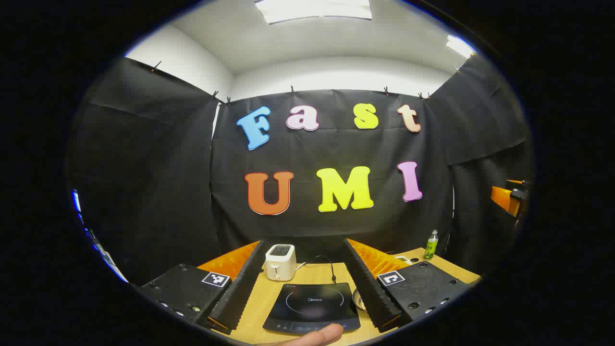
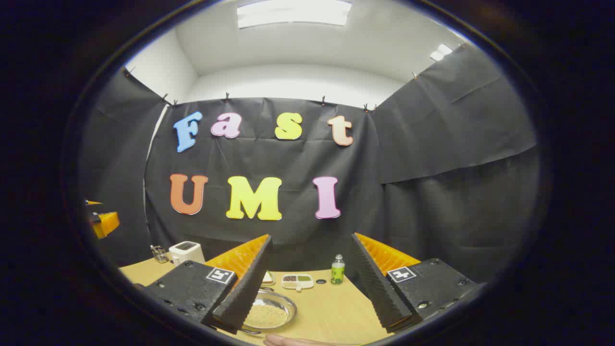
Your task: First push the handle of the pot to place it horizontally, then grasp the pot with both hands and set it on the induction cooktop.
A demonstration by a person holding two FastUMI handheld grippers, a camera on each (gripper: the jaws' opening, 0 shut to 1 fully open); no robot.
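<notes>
Both tools agape — cooktop (image 1: 312, 307) bare

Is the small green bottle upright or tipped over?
Upright: the small green bottle stands cap-up on the wooden table, beyond the open right gripper.

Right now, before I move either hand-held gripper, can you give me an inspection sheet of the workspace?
Surface: wooden table, bare in front of the right hand-held gripper.
Job's things: induction cooktop flat, nothing on it; pot right of it, part hidden.
Clutter: toaster, green bottle, divided dish.
Grippers: left hand-held gripper and the right both open, holding nothing.
Cables: black cord behind cooktop.
Surroundings: black cloth wall.
</notes>
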